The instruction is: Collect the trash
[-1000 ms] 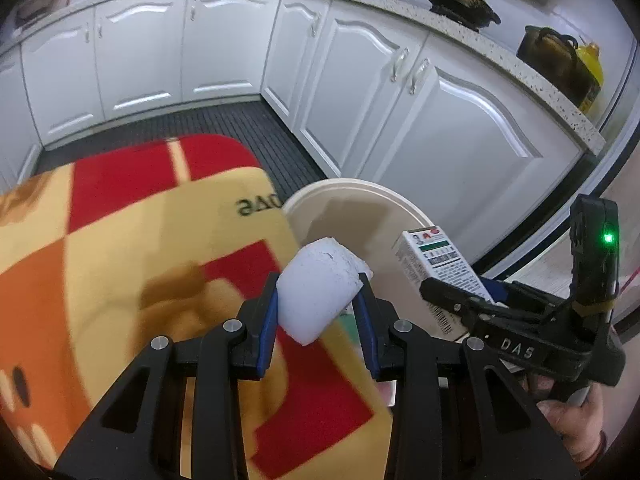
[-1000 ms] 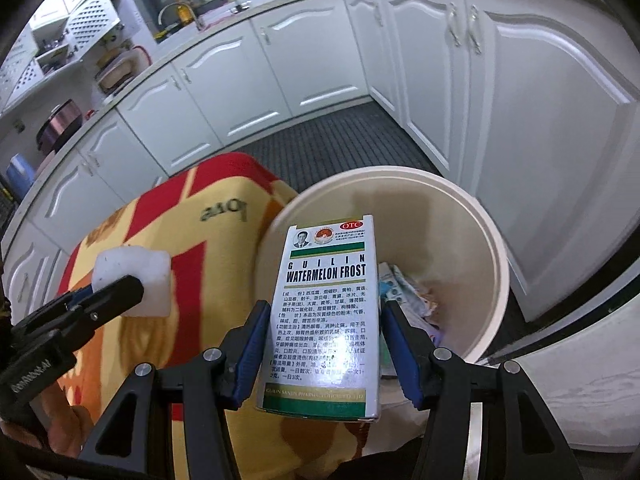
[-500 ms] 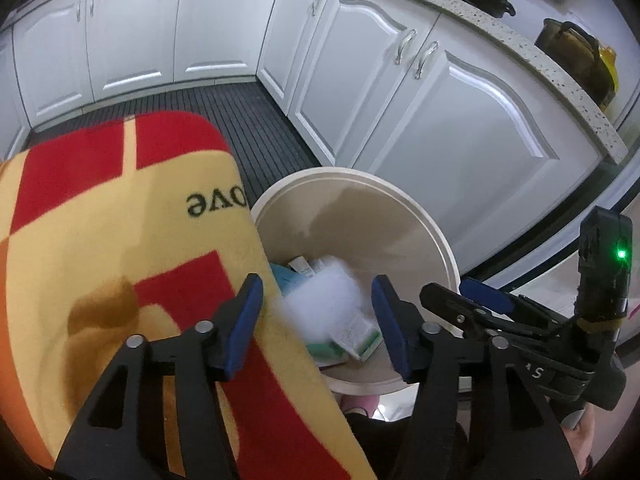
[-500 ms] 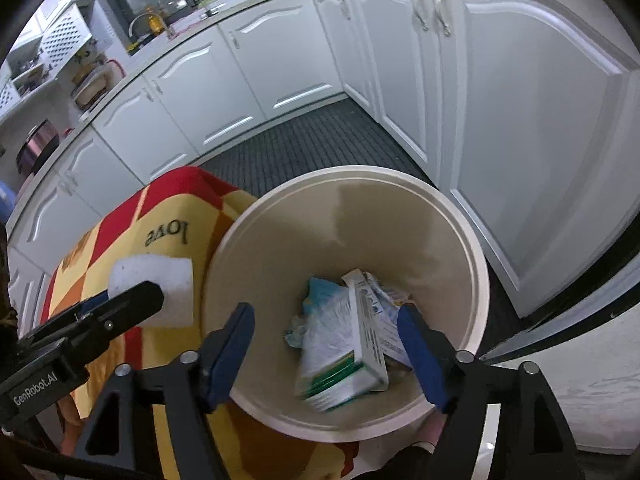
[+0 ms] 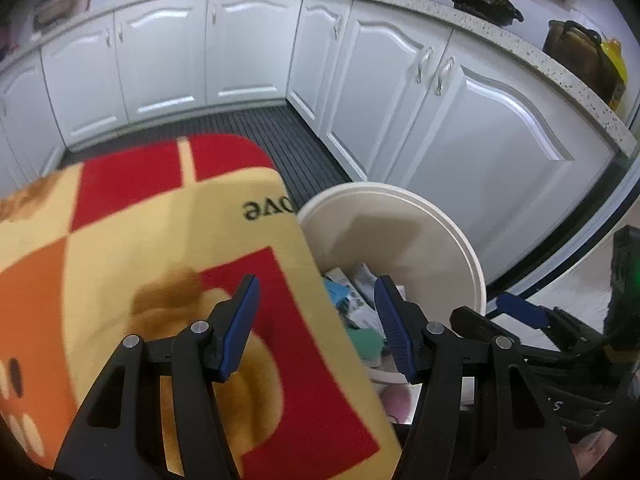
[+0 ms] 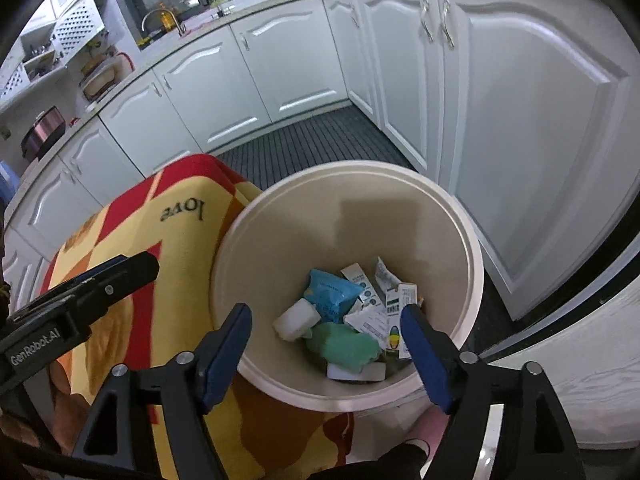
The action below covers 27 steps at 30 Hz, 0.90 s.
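Right wrist view: the right claw [image 6: 326,344] hangs over the mouth of the cream bin [image 6: 472,264], its blue-padded jaws spread wide and just opened further, with nothing between them. Straight below, at the bottom of the bin, lies the trash: a white foam block [image 6: 295,319], a blue pouch [image 6: 330,290], a green crumpled bag [image 6: 344,346] and several small printed cartons [image 6: 394,312], all piled together and touching. The bin stands on the floor, pressed against the edge of the surface covered by a yellow, red and orange blanket [image 6: 120,248] that bears the word "love". The left claw [image 6: 120,276] reaches in from the left above that blanket.

In the left wrist view, the left claw [image 5: 316,326] stands about half open and empty, its jaws having just parted; it hovers over the blanket's edge [image 5: 160,240] where it meets the bin [image 5: 460,248]. Part of the trash shows between the pads, down inside the bin. The right claw [image 5: 516,312] is at the right, beyond the bin's rim. White cabinets [image 5: 400,92] line the room behind, above a dark ribbed floor mat [image 5: 296,148].
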Each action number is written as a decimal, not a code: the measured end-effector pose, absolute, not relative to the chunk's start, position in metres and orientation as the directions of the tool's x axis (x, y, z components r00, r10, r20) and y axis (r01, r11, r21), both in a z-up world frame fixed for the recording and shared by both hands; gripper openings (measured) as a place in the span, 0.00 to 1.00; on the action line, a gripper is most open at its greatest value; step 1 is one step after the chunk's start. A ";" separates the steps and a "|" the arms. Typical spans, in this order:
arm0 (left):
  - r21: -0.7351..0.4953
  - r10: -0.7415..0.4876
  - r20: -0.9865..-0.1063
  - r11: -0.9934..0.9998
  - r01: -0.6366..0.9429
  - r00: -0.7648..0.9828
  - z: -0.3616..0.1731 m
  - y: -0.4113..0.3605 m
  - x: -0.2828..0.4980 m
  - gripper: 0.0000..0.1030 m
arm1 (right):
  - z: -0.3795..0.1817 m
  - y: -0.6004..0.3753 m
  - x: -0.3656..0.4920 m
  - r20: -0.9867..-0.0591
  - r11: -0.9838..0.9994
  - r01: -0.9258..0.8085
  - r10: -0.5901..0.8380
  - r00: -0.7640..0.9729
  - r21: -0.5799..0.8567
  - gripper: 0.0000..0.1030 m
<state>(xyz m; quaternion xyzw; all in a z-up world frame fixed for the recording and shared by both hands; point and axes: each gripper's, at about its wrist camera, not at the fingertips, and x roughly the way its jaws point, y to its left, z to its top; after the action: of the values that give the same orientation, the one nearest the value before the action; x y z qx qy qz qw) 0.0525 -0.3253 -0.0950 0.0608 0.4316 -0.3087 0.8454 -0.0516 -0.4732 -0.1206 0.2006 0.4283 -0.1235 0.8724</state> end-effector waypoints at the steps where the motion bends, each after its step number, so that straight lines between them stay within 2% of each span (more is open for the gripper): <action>1: -0.150 -0.462 -0.763 0.807 0.571 0.453 -0.093 -0.322 0.050 0.56 | -0.118 -0.471 -0.053 -0.792 0.890 0.385 -0.046 0.609 0.245 0.78; 8: -0.086 -0.433 -0.726 0.829 0.553 0.535 -0.074 -0.296 0.031 0.56 | -0.102 -0.453 -0.065 -0.763 0.898 0.377 -0.077 0.642 0.226 0.78; 19: -0.073 -0.430 -0.640 0.859 0.507 0.636 -0.042 -0.251 -0.007 0.56 | -0.051 -0.407 -0.091 -0.663 0.930 0.330 -0.147 0.734 0.159 0.78; 27: -0.057 -0.420 -0.574 0.877 0.477 0.703 -0.021 -0.222 -0.033 0.56 | -0.022 -0.380 -0.109 -0.592 0.941 0.312 -0.178 0.786 0.132 0.84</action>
<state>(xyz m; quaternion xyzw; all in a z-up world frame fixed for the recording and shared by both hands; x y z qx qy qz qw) -0.0326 -0.2219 -0.0213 0.0477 0.2986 -0.2433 0.9216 -0.1094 -0.3801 -0.0220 0.1119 0.2996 -0.1307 0.9384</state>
